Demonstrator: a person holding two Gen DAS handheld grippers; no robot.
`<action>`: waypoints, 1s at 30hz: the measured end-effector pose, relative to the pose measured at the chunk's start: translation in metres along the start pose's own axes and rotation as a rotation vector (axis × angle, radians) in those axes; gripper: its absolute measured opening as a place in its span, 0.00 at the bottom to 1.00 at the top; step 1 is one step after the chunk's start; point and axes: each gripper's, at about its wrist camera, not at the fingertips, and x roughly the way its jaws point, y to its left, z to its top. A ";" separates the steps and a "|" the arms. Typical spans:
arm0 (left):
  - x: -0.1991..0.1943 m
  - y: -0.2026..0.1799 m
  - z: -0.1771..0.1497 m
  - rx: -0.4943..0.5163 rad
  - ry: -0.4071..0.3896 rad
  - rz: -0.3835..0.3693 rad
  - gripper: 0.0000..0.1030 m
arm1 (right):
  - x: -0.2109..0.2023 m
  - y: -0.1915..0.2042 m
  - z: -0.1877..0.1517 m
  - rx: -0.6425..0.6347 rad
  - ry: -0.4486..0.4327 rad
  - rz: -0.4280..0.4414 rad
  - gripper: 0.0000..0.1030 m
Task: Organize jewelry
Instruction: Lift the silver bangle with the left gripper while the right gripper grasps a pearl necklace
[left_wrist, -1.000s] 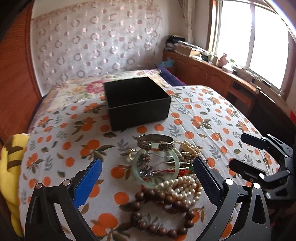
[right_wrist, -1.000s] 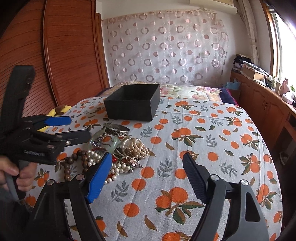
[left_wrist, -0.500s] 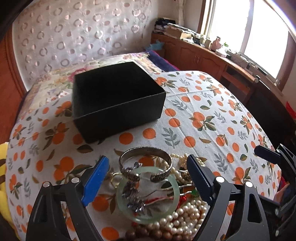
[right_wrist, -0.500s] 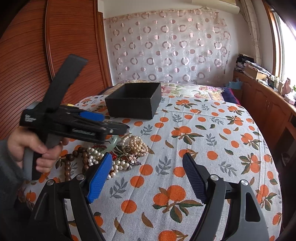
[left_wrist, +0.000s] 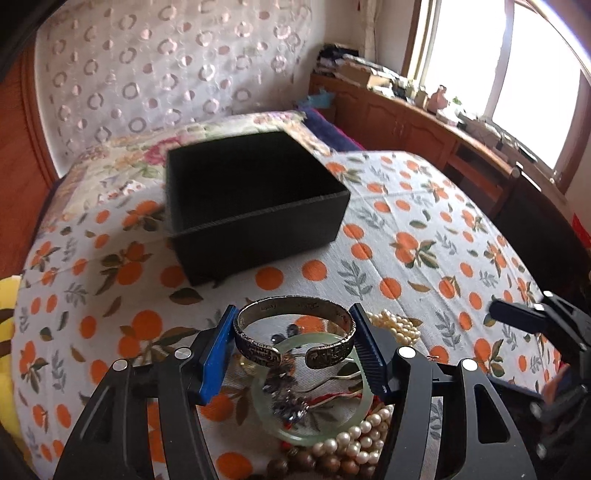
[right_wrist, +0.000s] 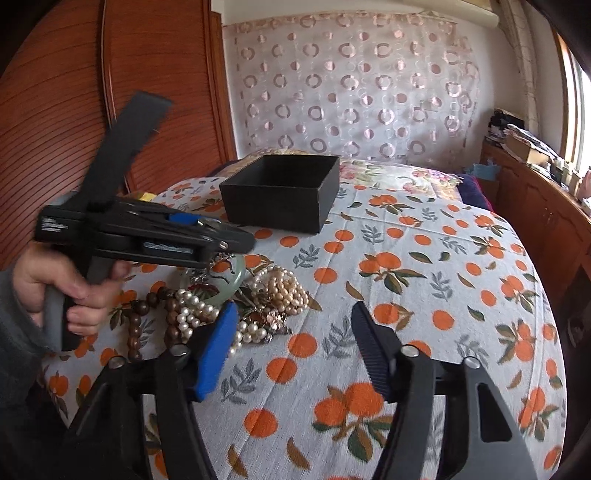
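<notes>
Engraving runs round the silver cuff bracelet (left_wrist: 295, 332), outside and inside the band, but the marks are too small to read. Pale lettering on the side of the left gripper (right_wrist: 221, 236), seen from the right wrist view, is only a blur.

On the far side of the orange-print bedspread (left_wrist: 424, 258) stands a black box (left_wrist: 255, 199), open at the top; its inside is dark and I can make out nothing in it. It sits well apart from the jewelry heap, which lies nearer, at the left of the bed.

The left gripper (left_wrist: 295, 347) has just been closing, and its blue pad and black ribbed pad now press on the two sides of the cuff, above a pale green bangle (left_wrist: 314, 406). Under and around the bangle lie a dark crystal piece, white pearl strands (left_wrist: 354, 439) and brown wooden beads (right_wrist: 135, 325), with a bunch of cream pearls (right_wrist: 284, 288) on the right of the heap.

The right gripper (right_wrist: 291, 347) has also just been narrowing; its jaws stand apart with nothing between them, just near-right of the heap. A hand (right_wrist: 55, 284) in a grey sleeve grips the left tool's handle.
</notes>
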 end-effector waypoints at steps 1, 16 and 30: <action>-0.007 0.002 -0.001 -0.006 -0.019 0.007 0.56 | 0.005 -0.001 0.003 -0.006 0.011 0.005 0.55; -0.056 0.006 -0.025 -0.044 -0.139 0.049 0.56 | 0.072 -0.004 0.036 -0.012 0.164 0.099 0.39; -0.056 0.010 -0.038 -0.066 -0.138 0.040 0.56 | 0.068 -0.012 0.039 0.016 0.174 0.134 0.14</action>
